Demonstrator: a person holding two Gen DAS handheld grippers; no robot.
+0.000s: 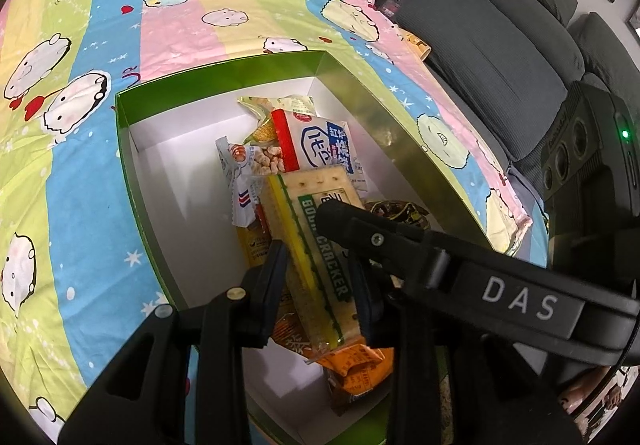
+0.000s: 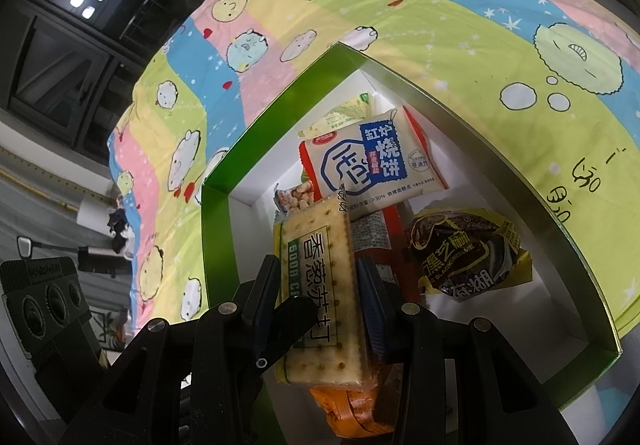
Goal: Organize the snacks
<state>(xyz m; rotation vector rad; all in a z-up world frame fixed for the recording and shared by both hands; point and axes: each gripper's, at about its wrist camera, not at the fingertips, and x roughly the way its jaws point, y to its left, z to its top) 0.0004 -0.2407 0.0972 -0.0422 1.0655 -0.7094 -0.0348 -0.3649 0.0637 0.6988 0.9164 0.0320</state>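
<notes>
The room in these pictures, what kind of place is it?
Probably a home living room. A grey sofa stands behind a surface covered with a cartoon-print cloth, where a green box holds snack packets. A dark window suggests night.

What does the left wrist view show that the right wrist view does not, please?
Only the left wrist view shows the grey sofa beside the table and the right gripper reaching across the soda cracker pack.

Only the right wrist view shows the dark window and the whole black sesame packet, of which the left view catches just an edge.

Both show the green box on the cartoon cloth, the white-and-blue biscuit packet, and the cracker pack clamped by a shut gripper.
</notes>
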